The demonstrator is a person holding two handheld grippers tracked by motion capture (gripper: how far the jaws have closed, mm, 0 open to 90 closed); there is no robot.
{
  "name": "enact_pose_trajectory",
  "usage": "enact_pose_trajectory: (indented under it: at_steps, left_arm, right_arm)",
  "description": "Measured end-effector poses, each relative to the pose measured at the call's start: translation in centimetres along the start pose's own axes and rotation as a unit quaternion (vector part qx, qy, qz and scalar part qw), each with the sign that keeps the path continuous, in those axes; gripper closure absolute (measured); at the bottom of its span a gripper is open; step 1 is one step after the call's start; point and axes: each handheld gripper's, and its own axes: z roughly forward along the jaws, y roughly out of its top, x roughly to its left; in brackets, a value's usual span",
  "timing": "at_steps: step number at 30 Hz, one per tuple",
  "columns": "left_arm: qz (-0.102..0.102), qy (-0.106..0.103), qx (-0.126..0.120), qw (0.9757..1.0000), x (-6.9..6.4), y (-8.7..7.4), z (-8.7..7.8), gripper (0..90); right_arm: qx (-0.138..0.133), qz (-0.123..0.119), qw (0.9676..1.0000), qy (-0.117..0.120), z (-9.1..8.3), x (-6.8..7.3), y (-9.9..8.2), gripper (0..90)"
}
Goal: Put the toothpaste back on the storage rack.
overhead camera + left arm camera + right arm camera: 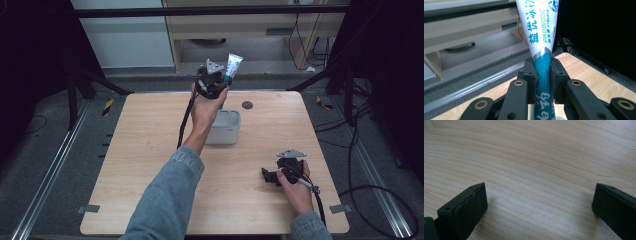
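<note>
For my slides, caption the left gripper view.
Left claw shut on a toothpaste tube, raised over the wooden table.

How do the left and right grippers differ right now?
The left gripper is raised above the grey container at the far side of the table; the right gripper sits low by the near right edge. The left's jaws are shut on a toothpaste tube, which stands upward; the right's jaws are wide apart over bare wood. Both are black, hand-held and trail cables.

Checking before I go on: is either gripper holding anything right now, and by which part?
The left gripper is shut on the toothpaste tube, clamped across its teal lower section, with the white end sticking up. The right gripper is open, holding nothing.
</note>
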Motion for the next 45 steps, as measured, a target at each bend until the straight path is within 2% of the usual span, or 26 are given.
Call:
enact_pose_trajectory:
  at_steps: [4,6,10,16,23,28,45]
  left_arm:
    - [-0.007,-0.003,-0.024,0.9997,0.0,0.2,-0.1,77.5]
    - [-0.008,-0.007,-0.029,0.9995,0.0,0.2,-0.1,77.5]
    - [0.001,-0.005,-0.027,0.9996,0.0,0.0,0.1,77.5]
    - [-0.002,-0.012,-0.032,0.9994,0.0,-0.2,0.2,77.5]
    - [0.01,-0.012,-0.034,0.9993,-0.2,-0.6,0.3,77.5]
    - [-0.004,-0.009,-0.04,0.9991,0.2,-1.2,0.3,77.5]
    - [0.005,-0.014,-0.037,0.9992,-0.1,-3.3,0.7,77.5]
  right_arm:
    - [0.0,0.0,1.0,0.0,0.0,0.0,0.0,0.4]
    - [0.0,0.0,1.0,0.0,0.0,0.0,0.0,0.4]
    - [0.0,0.0,1.0,0.0,0.0,0.0,0.0,0.4]
    - [0.001,0.001,1.0,0.0,0.0,0.0,0.0,0.4]
    - [0.001,0.001,1.0,0.0,0.0,0.0,0.0,0.4]
    - [0.001,0.001,1.0,0.001,0.0,0.0,0.0,0.4]
    - [0.001,0.0,1.0,0.0,0.0,0.0,0.0,0.4]
